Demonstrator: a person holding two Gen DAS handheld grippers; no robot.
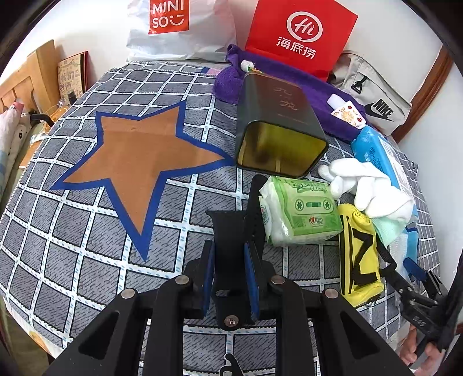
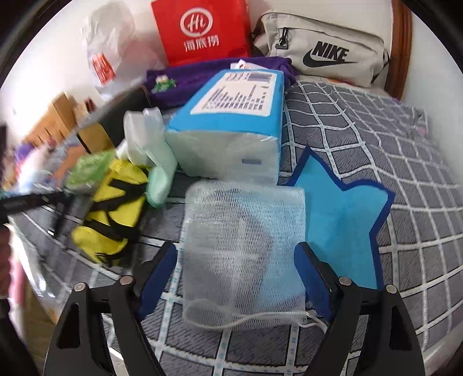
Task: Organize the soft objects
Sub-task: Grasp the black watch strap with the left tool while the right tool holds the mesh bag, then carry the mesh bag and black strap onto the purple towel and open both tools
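Observation:
In the left wrist view my left gripper (image 1: 230, 248) is shut on a flat black strap-like piece (image 1: 254, 196) that reaches up beside a green tissue pack (image 1: 301, 211). To the right lie a yellow pouch (image 1: 358, 260), a white glove (image 1: 373, 188) and a blue tissue pack (image 1: 379, 156). In the right wrist view my right gripper (image 2: 235, 248) stands open around a white mesh bag (image 2: 243, 214) lying on the bed; the pads do not press it. Behind the mesh bag are the blue tissue pack (image 2: 231, 127) and yellow pouch (image 2: 113, 208).
An open dark tin (image 1: 277, 130) lies on its side on the checked bedcover (image 1: 86, 260) beside an orange star patch (image 1: 141, 162). A purple towel (image 1: 289, 78), red paper bag (image 1: 301, 31), white plastic bag (image 1: 179, 26) and grey Nike bag (image 2: 321, 49) line the wall.

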